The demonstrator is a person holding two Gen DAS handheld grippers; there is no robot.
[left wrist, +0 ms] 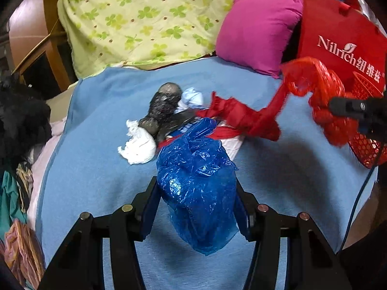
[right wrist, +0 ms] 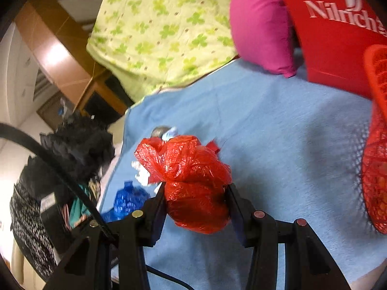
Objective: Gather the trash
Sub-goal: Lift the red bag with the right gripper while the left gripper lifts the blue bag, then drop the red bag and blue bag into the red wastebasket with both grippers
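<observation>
My left gripper (left wrist: 197, 205) is shut on a crumpled blue plastic bag (left wrist: 196, 183), held above the blue blanket (left wrist: 101, 169). My right gripper (right wrist: 196, 200) is shut on a bunched red plastic bag (right wrist: 193, 178). In the left wrist view that red bag (left wrist: 312, 84) hangs at the right and its loose tail (left wrist: 244, 120) trails toward the trash pile. The pile holds a grey crumpled bag (left wrist: 164, 106), a white tissue wad (left wrist: 139, 145) and a pale blue wad (left wrist: 192, 97). A red mesh basket (right wrist: 376, 149) stands at the right, beside the red bag.
A clover-print quilt (left wrist: 145, 19), a magenta pillow (left wrist: 258, 31) and a red Nilrich bag (left wrist: 338, 31) line the bed's far side. A black fluffy garment (left wrist: 21, 120) and piled clothes (left wrist: 19, 249) lie off the left edge. A cable (left wrist: 358, 205) runs down at the right.
</observation>
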